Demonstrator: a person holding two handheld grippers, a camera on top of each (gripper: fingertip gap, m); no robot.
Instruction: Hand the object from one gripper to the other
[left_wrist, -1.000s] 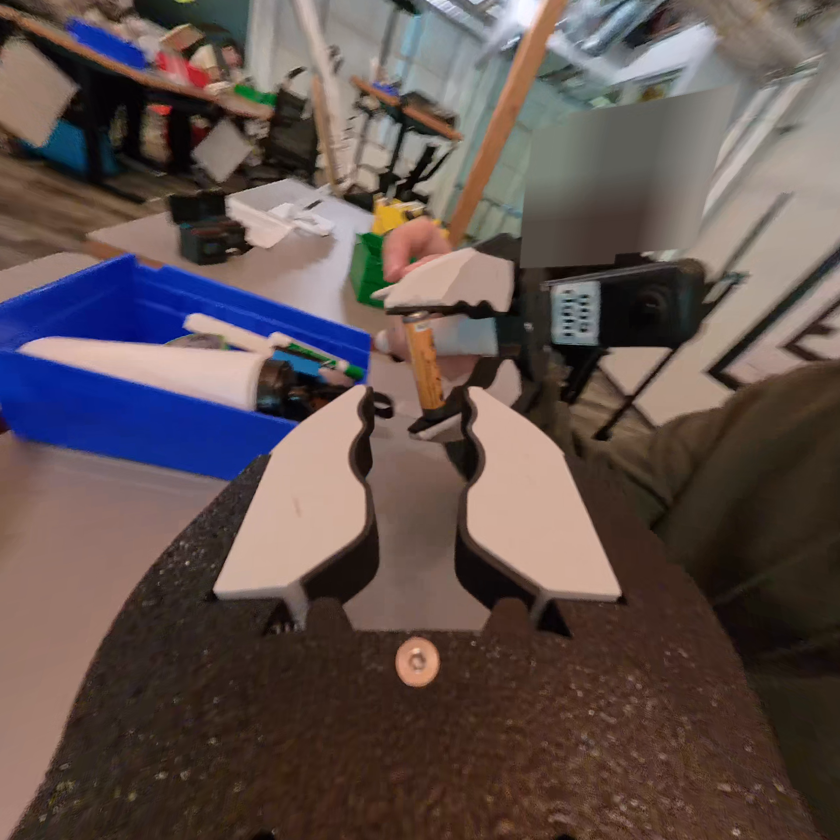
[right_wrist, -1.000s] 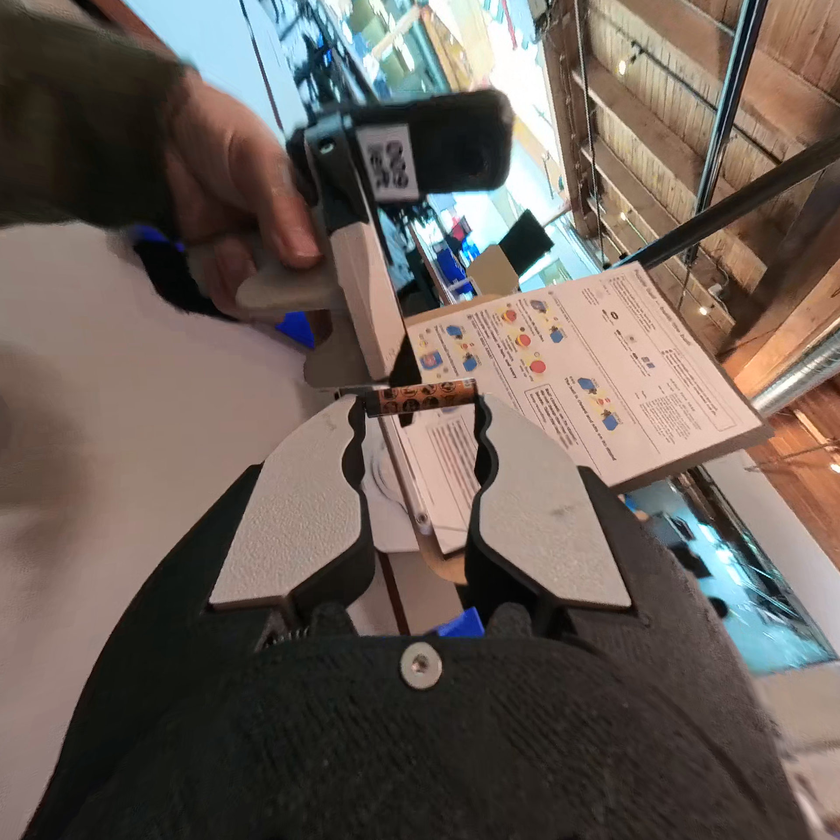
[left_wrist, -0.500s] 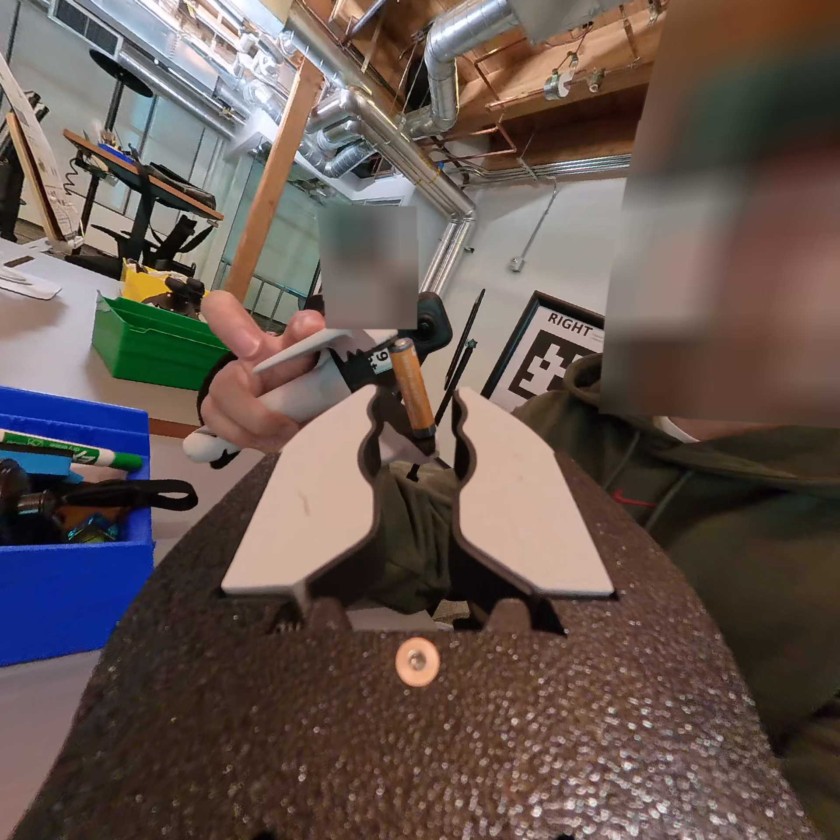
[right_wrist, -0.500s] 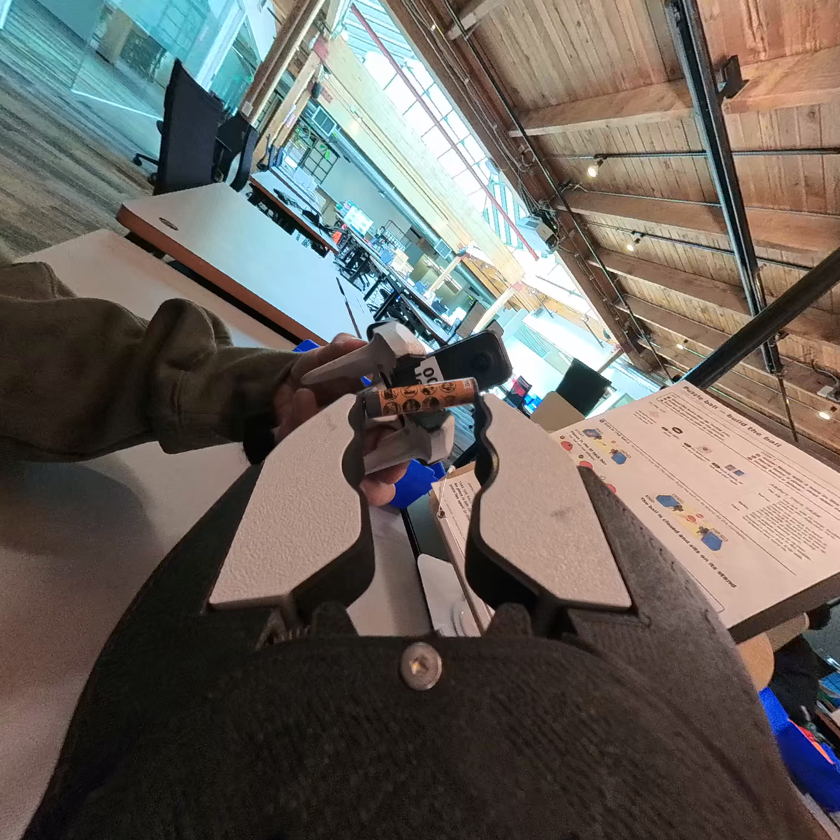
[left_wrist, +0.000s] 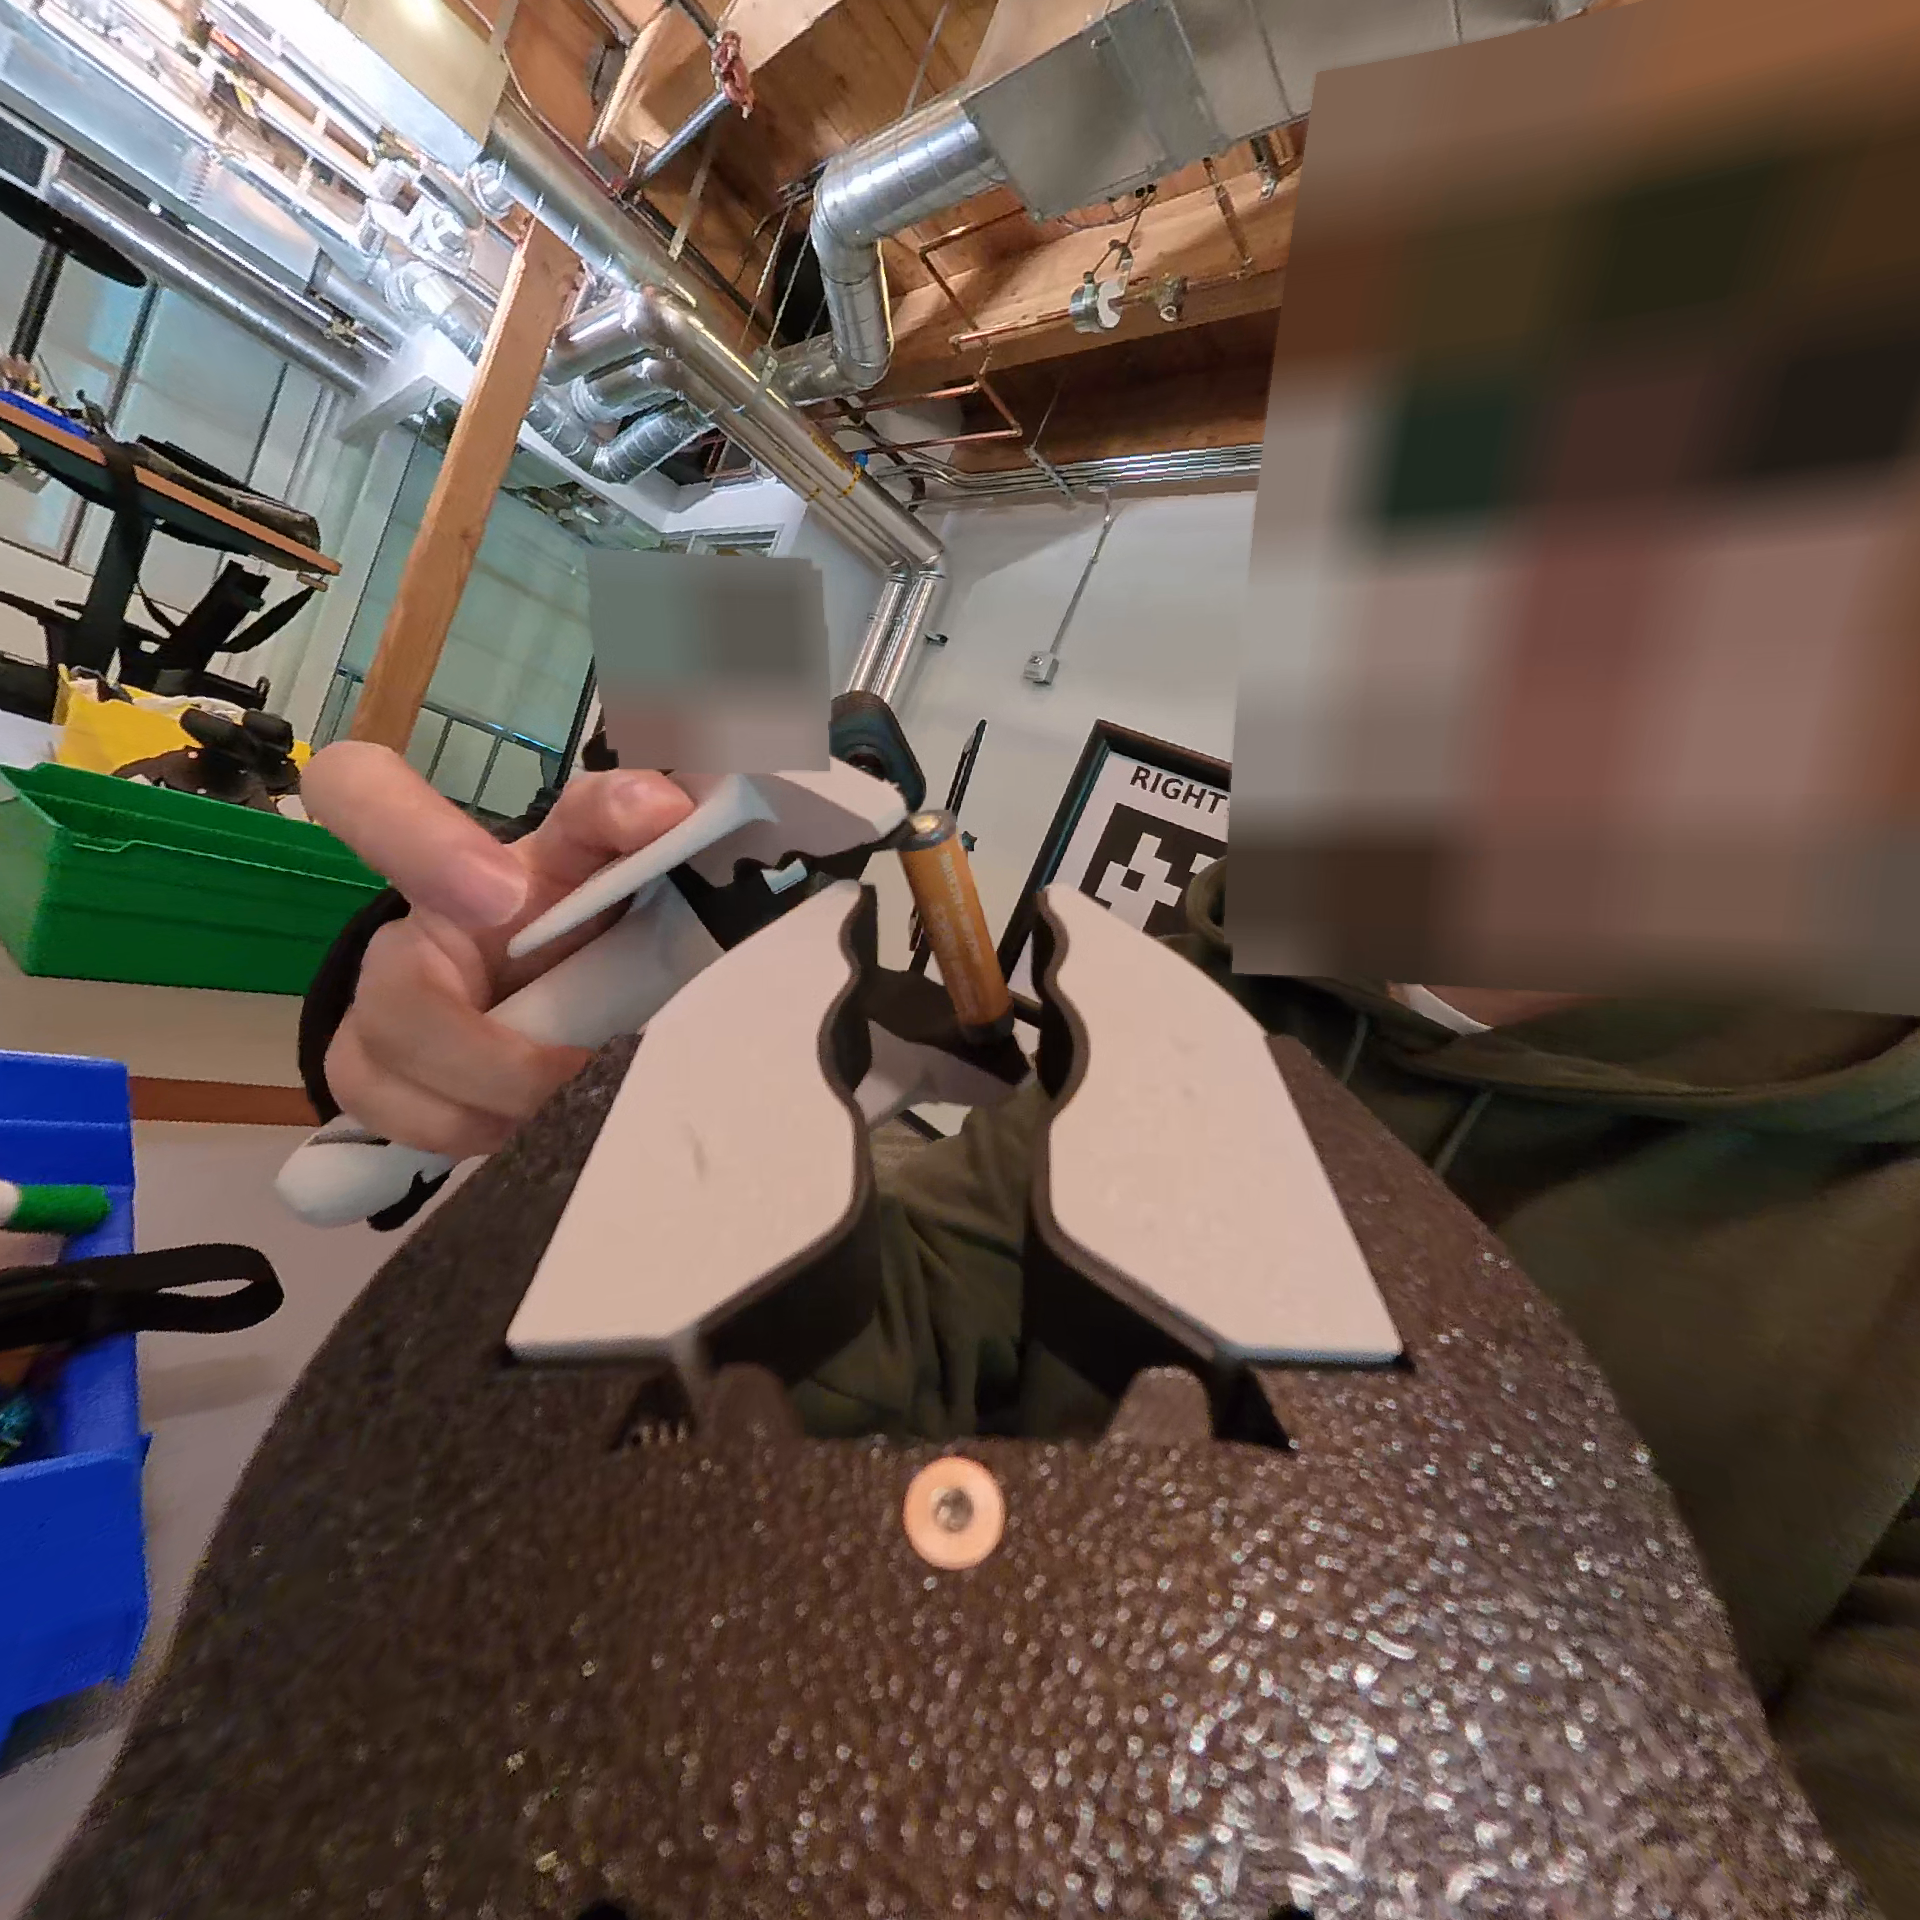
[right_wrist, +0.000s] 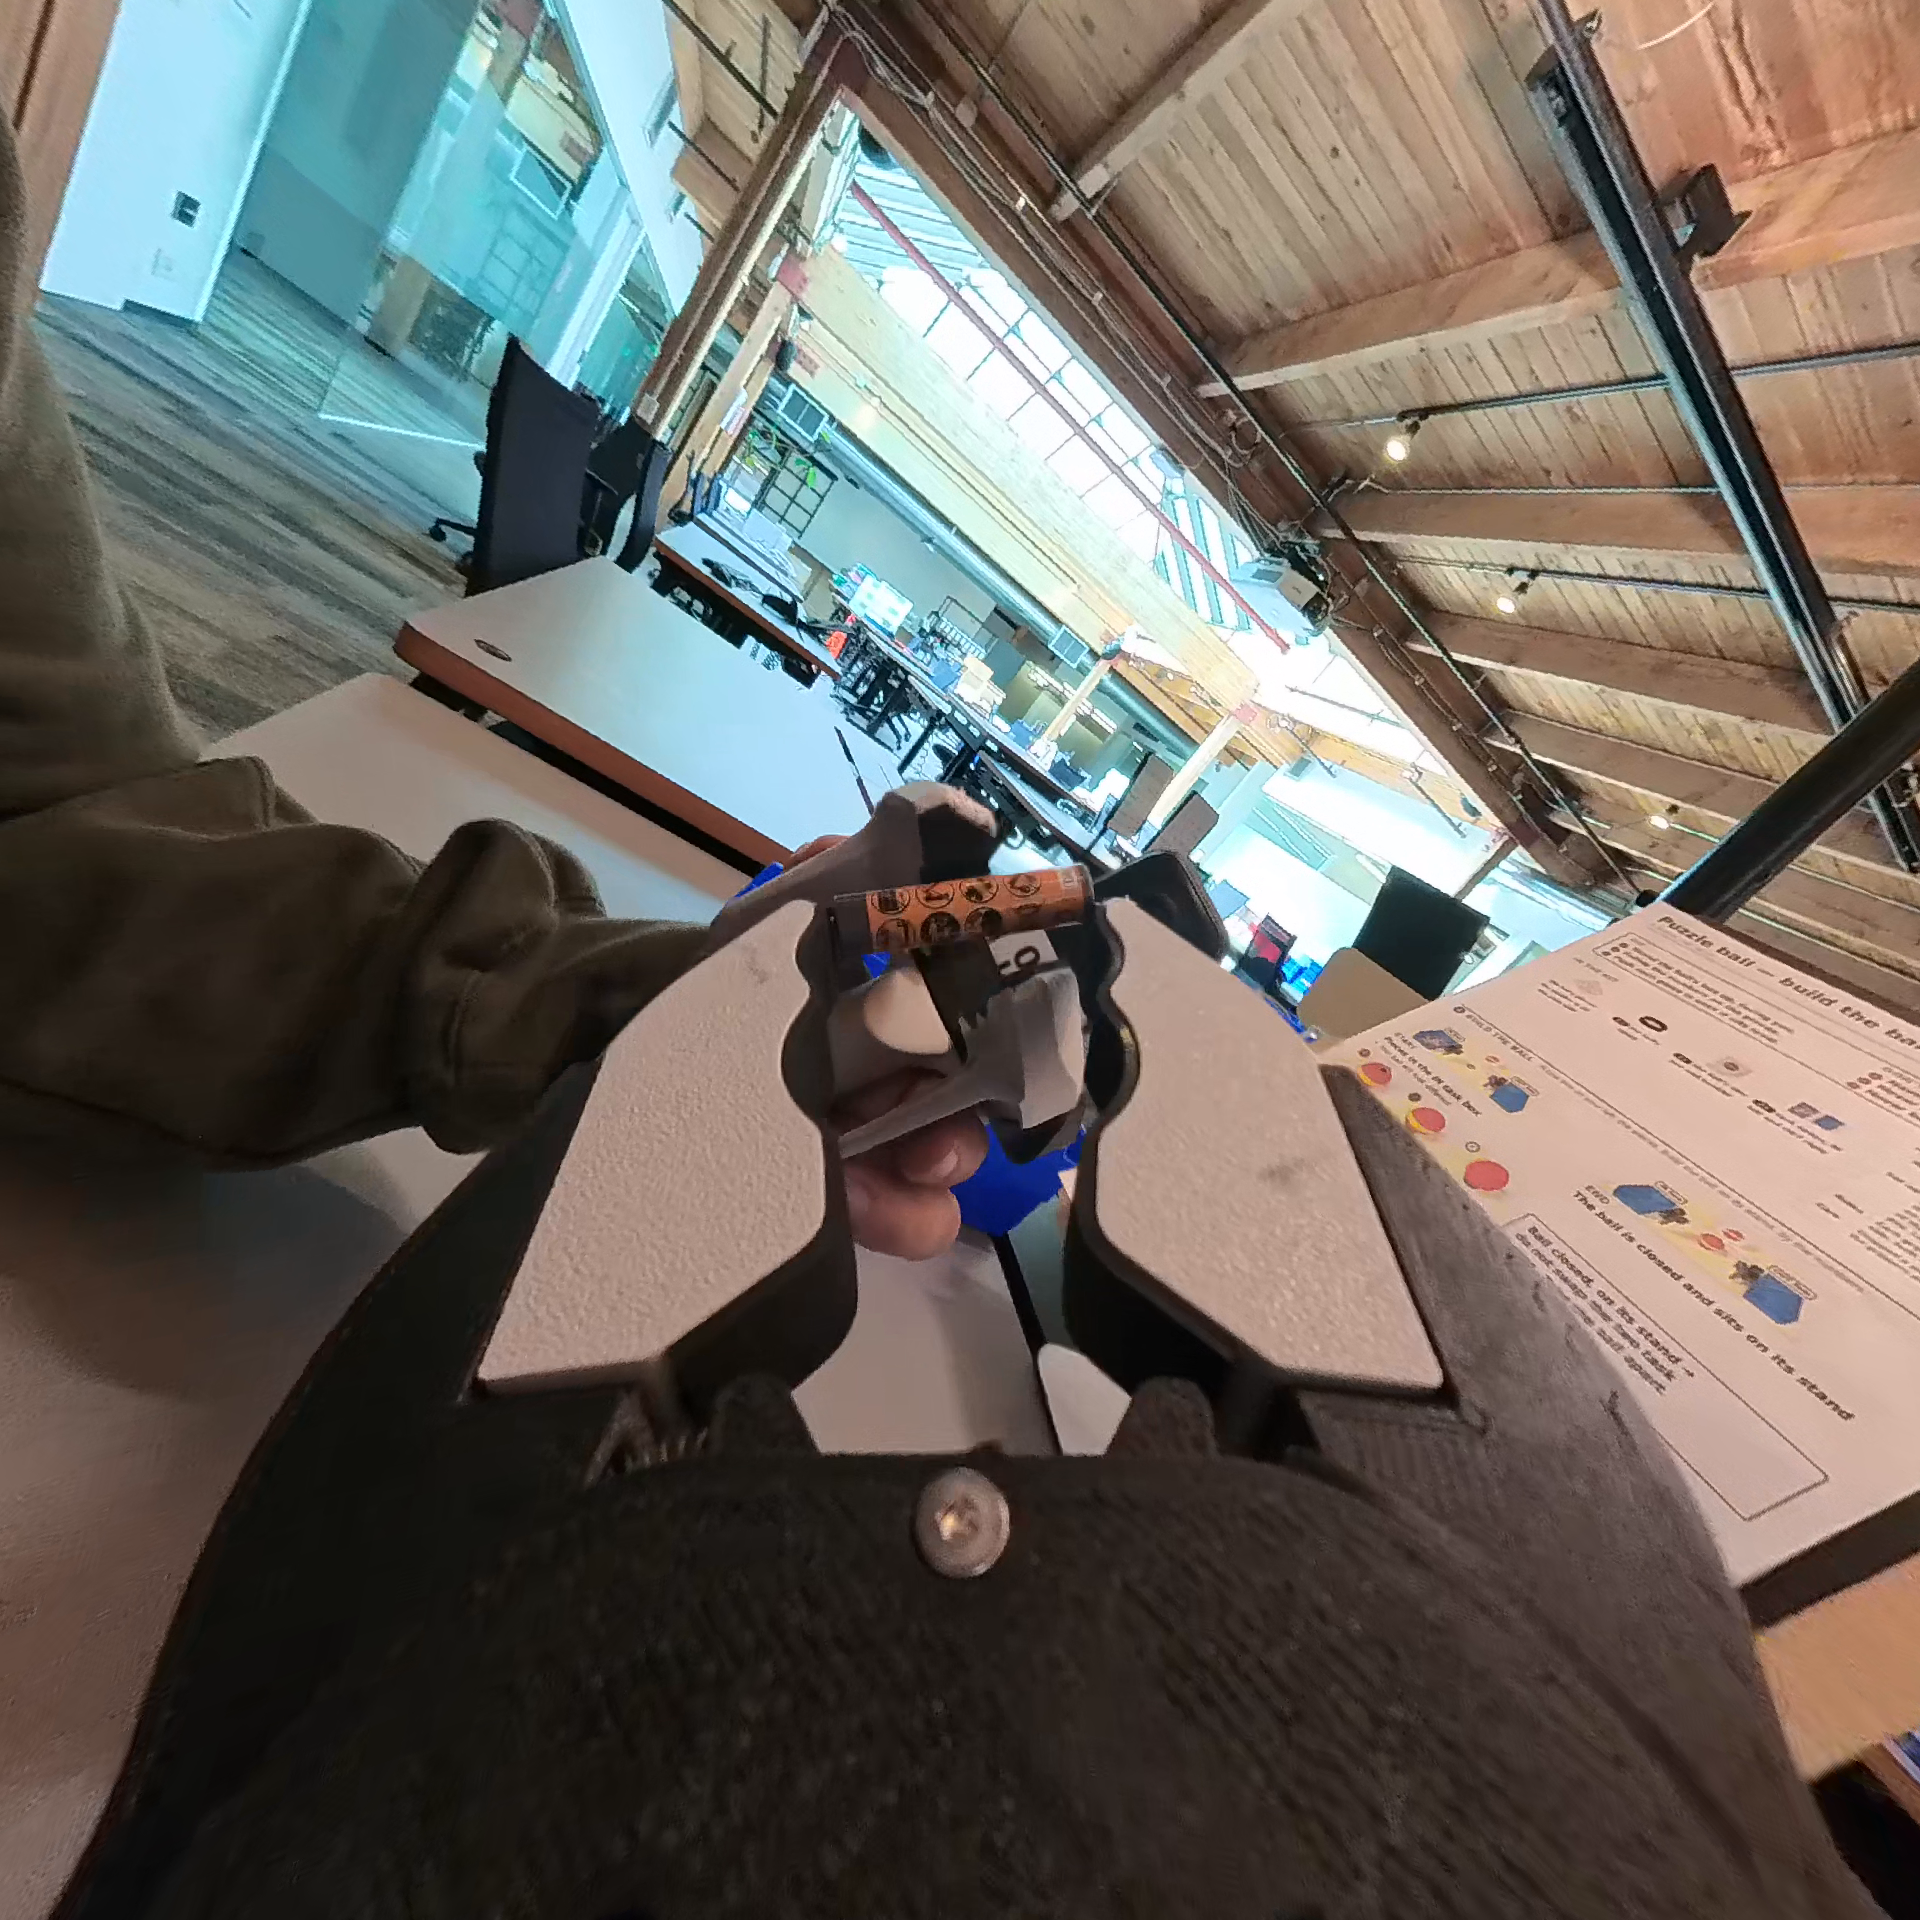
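Observation:
The object is an orange and black battery (right_wrist: 961, 914). My right gripper (right_wrist: 961, 925) is shut on it end to end, so it spans the two fingertips. In the left wrist view the battery (left_wrist: 956, 935) stands tilted between the right gripper's grey fingers (left_wrist: 821, 805). My left gripper (left_wrist: 951, 914) is open, one fingertip on each side of the battery with a gap on both sides. In the right wrist view the left gripper's fingers (right_wrist: 904, 1023) show end-on just behind the battery, held by a hand.
A blue bin (left_wrist: 62, 1351) with pens and a green bin (left_wrist: 156, 883) sit on the grey table at the left. A board with a printed instruction sheet (right_wrist: 1662, 1143) stands at the right. The person's olive sleeve (right_wrist: 312, 956) reaches in from the left. Only a small space, under 4 cm, lies between the two pairs of fingers.
Both grippers have tilted up from the table and come together. The battery, held by the right gripper throughout, now lies between the left gripper's open fingertips.

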